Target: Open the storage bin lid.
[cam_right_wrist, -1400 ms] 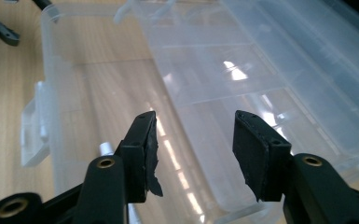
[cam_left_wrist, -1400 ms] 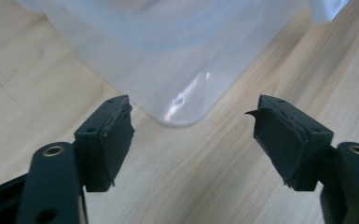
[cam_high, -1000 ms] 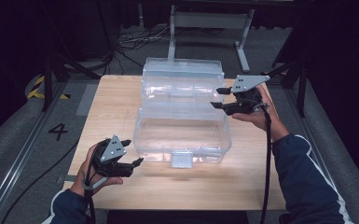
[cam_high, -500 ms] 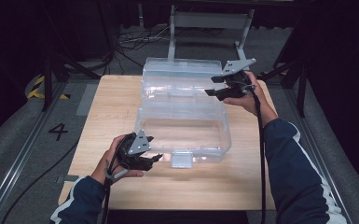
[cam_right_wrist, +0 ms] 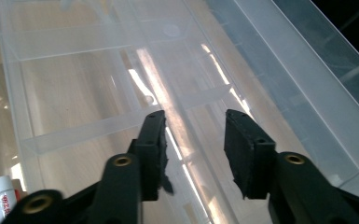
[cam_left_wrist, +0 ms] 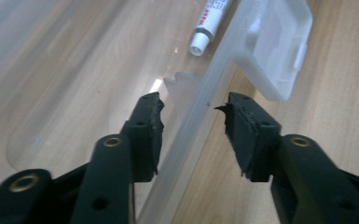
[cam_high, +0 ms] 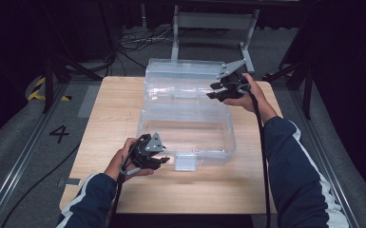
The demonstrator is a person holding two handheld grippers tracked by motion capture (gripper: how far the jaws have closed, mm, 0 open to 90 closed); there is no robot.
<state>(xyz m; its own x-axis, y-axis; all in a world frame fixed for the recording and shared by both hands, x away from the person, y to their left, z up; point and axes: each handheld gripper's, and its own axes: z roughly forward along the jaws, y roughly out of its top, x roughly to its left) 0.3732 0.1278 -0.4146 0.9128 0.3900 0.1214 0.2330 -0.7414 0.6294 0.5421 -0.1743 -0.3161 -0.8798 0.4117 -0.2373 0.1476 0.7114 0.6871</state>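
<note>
We've got a big clear plastic storage box (cam_high: 185, 128) sitting in the middle of the wooden surface (cam_high: 100, 118), lid (cam_high: 183, 78) flipped open toward the far side. With 2 grippers it makes sense to split the job: 1 steadies the near front, 1 works the lid at the far right.

Left gripper (cam_high: 164, 160) is at the near front wall, just left of the latch (cam_high: 186, 162). Its jaws have just been closing and now straddle the thin front rim (cam_left_wrist: 200, 121), 1 pad inside the box, 1 outside, with a gap on both sides, so nothing is pinched yet.

Right gripper (cam_high: 213, 91) hangs over the far right part of the box near the lid edge. Its jaws have been closing too, but they're partly apart with only the box floor visible between them, no hold on anything.

Material-wise: the box is glossy, see-through, thin-walled with molded ribs (cam_right_wrist: 121, 123), so probably flexy and slippery. The latch is a frosted square flap (cam_left_wrist: 279, 51). A small white tube (cam_left_wrist: 210, 23) with red print lies inside near the front. Jaw pads (cam_left_wrist: 249, 135) look like rough black rubber, chewed at the edges.
</note>
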